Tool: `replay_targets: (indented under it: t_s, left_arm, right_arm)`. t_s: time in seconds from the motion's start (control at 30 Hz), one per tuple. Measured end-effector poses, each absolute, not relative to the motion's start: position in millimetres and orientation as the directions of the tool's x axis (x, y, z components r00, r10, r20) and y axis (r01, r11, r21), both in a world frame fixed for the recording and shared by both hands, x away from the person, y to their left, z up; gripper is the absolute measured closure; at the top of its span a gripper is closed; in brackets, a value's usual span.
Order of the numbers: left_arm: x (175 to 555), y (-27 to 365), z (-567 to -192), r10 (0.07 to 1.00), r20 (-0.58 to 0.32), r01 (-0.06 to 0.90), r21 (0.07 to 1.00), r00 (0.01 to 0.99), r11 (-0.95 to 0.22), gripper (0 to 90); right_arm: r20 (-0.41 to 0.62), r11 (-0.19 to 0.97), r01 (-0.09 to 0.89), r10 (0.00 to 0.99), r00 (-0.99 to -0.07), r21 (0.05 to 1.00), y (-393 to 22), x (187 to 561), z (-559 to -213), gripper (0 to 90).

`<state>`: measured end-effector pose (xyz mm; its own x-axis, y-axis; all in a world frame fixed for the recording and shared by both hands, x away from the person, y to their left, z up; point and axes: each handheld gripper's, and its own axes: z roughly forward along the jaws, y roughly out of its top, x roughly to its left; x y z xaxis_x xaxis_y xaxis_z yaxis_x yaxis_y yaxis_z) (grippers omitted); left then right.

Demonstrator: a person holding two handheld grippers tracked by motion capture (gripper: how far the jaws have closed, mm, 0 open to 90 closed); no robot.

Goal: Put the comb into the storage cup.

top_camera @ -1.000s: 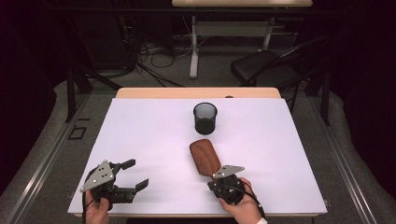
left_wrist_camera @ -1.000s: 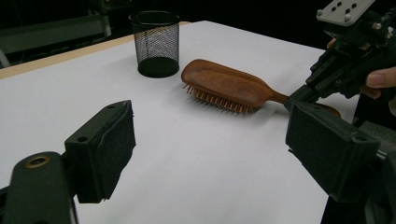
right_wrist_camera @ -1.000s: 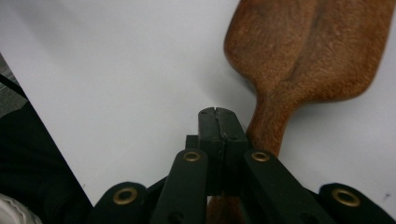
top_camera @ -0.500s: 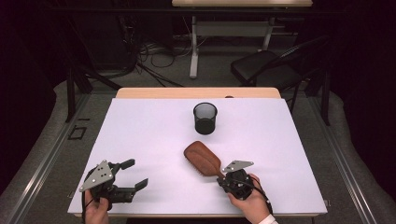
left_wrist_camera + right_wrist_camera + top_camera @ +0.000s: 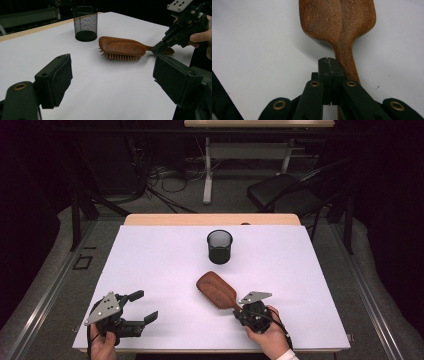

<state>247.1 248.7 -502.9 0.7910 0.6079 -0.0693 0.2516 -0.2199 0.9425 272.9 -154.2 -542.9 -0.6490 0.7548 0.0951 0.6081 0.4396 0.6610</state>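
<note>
**Closed right gripper nudging a wooden hairbrush; left gripper waits open**

High view: the wooden hairbrush (image 5: 216, 290) lies on the white table (image 5: 165, 265), bristles down, its head pointing up-left toward the black mesh cup (image 5: 220, 247), which stands well apart from it near the table's middle. The right gripper (image 5: 246, 309) sits at the handle end, at the near right. The left gripper (image 5: 142, 306) rests at the near left, well apart from the brush.

Left gripper view: its two jaws stand wide apart with nothing between them. Beyond them the hairbrush (image 5: 122, 47) lies flat, and the right gripper (image 5: 160, 47) meets the handle with its tip.

Right gripper view: the jaws are pressed fully together with nothing clamped; the handle (image 5: 347, 65) runs along the right side of the closed tip (image 5: 329, 67), touching or just beside it.

Judgement: the step in hand looks like turning or sliding the brush by pushing its handle with the closed tip. A lift toward the cup would call for opening the jaws, straddling the narrow handle and closing squarely on it.
</note>
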Motion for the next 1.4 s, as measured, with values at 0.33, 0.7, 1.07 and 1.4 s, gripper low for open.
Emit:
replay_targets:
  t_s: [0.33,0.7,1.07,1.4]
  left_arm:
    - [247.3,248.8,-503.2,0.61,-0.07,0.254,0.942,0.789,-0.22,16.0]
    - [247.4,249.3,-503.1,0.608,-0.072,0.253,0.943,0.791,-0.218,16.0]
    - [247.5,249.5,-503.3,0.609,-0.073,0.254,0.943,0.79,-0.217,16.0]
    - [247.6,249.2,-503.4,0.607,-0.073,0.255,0.942,0.791,-0.218,16.0]
  right_arm:
    - [0.097,0.433,0.613,0.76,-0.642,0.66,-156.4,273.9,-542.4,90.0]
    - [0.105,0.435,0.61,0.753,-0.65,0.662,-155.2,273.0,-541.9,90.0]
    - [0.111,0.423,0.599,0.748,-0.654,0.68,-155.4,270.7,-537.2,85.9]
    - [0.086,0.425,0.566,0.742,-0.665,0.707,-154.7,266.1,-529.9,72.8]
